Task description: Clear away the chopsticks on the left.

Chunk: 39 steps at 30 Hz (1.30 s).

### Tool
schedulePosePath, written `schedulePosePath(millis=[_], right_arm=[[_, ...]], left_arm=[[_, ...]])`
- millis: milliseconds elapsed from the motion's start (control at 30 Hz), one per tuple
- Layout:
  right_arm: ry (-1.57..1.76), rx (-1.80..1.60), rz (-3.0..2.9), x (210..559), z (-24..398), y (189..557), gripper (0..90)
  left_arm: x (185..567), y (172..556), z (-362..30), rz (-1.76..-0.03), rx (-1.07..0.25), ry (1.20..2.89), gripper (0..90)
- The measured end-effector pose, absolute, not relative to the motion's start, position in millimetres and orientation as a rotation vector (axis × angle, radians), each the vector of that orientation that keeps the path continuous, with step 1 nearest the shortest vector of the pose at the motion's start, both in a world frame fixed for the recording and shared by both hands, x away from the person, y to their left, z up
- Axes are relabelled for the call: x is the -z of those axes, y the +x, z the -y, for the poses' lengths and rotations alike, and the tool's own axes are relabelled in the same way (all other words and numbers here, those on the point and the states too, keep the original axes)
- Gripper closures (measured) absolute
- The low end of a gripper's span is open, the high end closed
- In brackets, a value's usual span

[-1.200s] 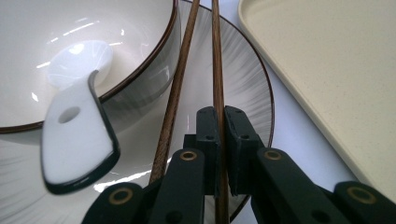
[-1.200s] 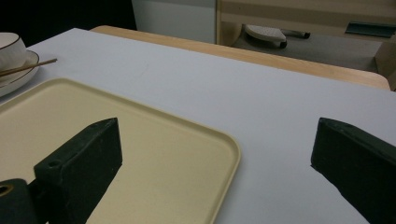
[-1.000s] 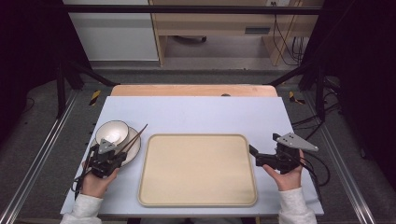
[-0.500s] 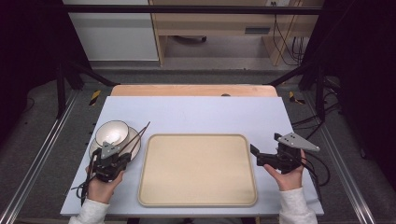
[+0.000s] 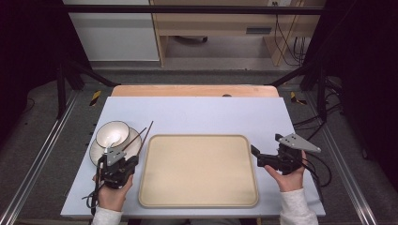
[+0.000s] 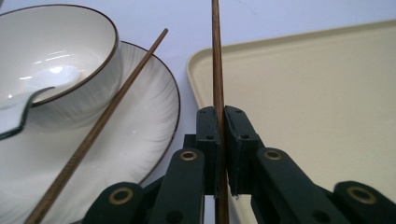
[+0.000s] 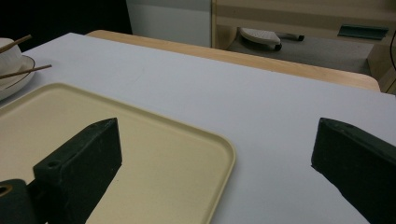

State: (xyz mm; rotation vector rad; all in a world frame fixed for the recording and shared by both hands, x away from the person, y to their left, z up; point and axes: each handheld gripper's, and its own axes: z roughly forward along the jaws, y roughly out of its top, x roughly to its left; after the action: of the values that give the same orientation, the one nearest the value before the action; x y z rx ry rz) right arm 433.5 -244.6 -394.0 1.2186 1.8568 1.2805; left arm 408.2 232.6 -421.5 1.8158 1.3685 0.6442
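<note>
- Left gripper (image 5: 123,165), near the bottom left of the table: black jaws pinched tight on a thin brown wooden chopstick (image 6: 217,70).
- Held chopstick pointing up and away, along the gap between the white plate and the tray's left edge.
- Right gripper (image 5: 254,154), near the bottom right: black jaws spread wide, nothing between them, just beside the tray's right edge.
- Big flat tan tray (image 5: 198,171) with rounded corners, lying between the two grippers on the pale blue table top (image 5: 202,115).
- Round white plate with a dark rim (image 6: 140,140), just left of the tray.
- Second thin brown chopstick (image 6: 100,126), resting slanted across the plate and leaning on the bowl.
- White bowl with a dark rim (image 6: 56,56), sitting on the plate, a white spoon (image 6: 18,109) inside it.
</note>
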Motion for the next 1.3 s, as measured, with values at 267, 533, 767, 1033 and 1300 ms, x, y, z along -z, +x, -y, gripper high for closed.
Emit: schedulePosePath(millis=[267,533,767,1033,1300], right_arm=[[1.212,-1.287,-1.857,393,246,433,2.1],[1.213,-1.290,-1.868,394,244,434,2.1],[1.211,-1.304,-1.864,393,246,434,2.1],[1.209,-1.300,-1.872,394,244,434,2.1],[1.204,-1.296,-1.883,395,242,435,2.1]], left_arm=[[418,399,-220,-1.400,-0.670,1.760,84.6],[434,391,-208,-1.444,-0.647,1.699,84.6],[448,386,-198,-1.481,-0.669,1.678,84.6],[466,389,-189,-1.508,-0.648,1.699,84.7],[475,395,-185,-1.526,-0.658,1.729,84.7]])
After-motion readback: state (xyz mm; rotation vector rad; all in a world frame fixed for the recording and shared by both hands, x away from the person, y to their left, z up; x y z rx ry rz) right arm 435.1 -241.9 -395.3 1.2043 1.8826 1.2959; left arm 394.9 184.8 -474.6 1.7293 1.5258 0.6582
